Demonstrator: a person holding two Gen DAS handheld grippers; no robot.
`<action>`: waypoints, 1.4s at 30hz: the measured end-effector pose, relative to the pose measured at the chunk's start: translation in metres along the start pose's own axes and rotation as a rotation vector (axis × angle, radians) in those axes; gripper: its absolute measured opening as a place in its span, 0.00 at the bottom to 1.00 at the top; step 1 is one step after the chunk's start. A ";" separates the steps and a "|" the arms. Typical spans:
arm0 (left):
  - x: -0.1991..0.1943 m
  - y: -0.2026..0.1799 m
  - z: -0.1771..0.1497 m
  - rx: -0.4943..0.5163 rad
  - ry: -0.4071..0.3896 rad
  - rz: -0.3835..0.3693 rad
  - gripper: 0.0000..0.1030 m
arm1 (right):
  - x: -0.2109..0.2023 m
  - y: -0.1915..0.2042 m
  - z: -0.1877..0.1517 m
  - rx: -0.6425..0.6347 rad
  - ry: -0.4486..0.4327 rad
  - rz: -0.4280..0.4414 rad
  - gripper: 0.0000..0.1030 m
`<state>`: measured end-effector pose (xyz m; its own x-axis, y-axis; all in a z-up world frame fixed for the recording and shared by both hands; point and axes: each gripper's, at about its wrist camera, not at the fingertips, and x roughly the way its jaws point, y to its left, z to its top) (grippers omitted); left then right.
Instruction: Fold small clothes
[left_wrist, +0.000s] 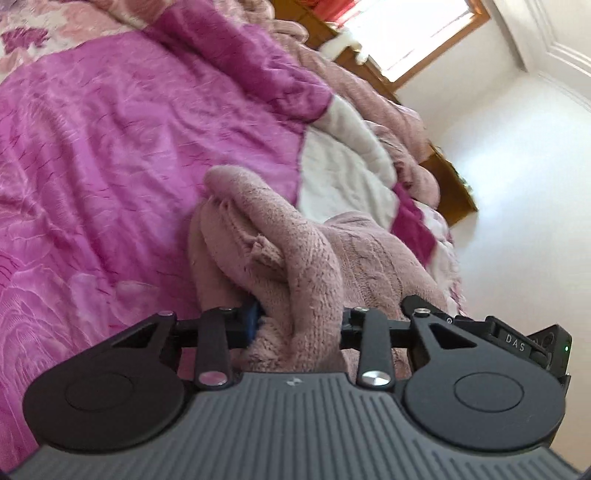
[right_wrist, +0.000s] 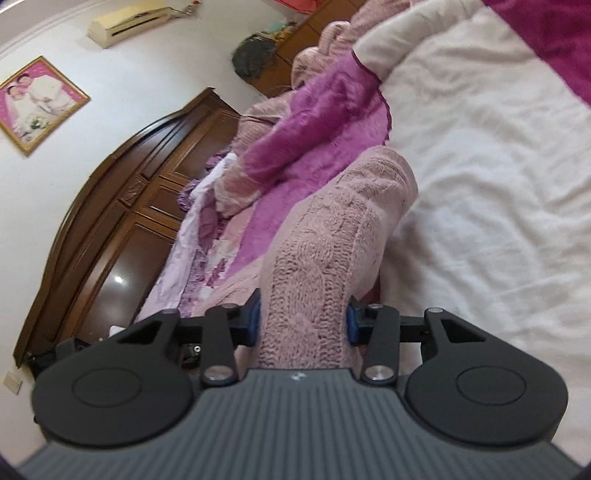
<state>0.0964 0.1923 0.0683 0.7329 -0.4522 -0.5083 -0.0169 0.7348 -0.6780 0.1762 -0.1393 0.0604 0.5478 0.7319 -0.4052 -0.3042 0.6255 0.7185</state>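
A: While both grippers are tilting over the bed (left_wrist: 92, 155), what are the jaws doing?

B: The left gripper (left_wrist: 295, 325) is clenching a bunched fold of the pink knit sweater (left_wrist: 273, 251); the blue pads are pressing into the wool from both sides.

A: And the right one?

B: The right gripper (right_wrist: 303, 321) is grasping another part of the sweater (right_wrist: 332, 236), a cable-knit fold running up between its jaws.

A: Where is the sweater lying?

B: It is hanging from both grips, just above the magenta blanket (left_wrist: 147, 110) and beside a white blanket (right_wrist: 480, 166).

A: Anything behind?

B: A dark wooden wardrobe (right_wrist: 122, 206) is standing beyond the bed, with a framed photo (right_wrist: 37, 103) and an air conditioner (right_wrist: 129, 20) on the wall.
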 end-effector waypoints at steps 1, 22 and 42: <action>-0.003 -0.008 -0.004 0.007 0.009 -0.009 0.38 | -0.009 0.002 0.000 -0.005 -0.004 0.001 0.44; 0.008 -0.079 -0.138 0.237 0.166 0.137 0.55 | -0.111 -0.089 -0.100 0.099 -0.020 -0.182 0.52; -0.024 -0.076 -0.154 0.330 0.084 0.345 0.66 | -0.134 -0.052 -0.132 -0.129 -0.103 -0.360 0.55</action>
<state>-0.0244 0.0699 0.0501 0.6646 -0.1829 -0.7244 -0.0227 0.9642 -0.2643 0.0153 -0.2338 0.0028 0.7106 0.4325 -0.5549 -0.1698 0.8708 0.4614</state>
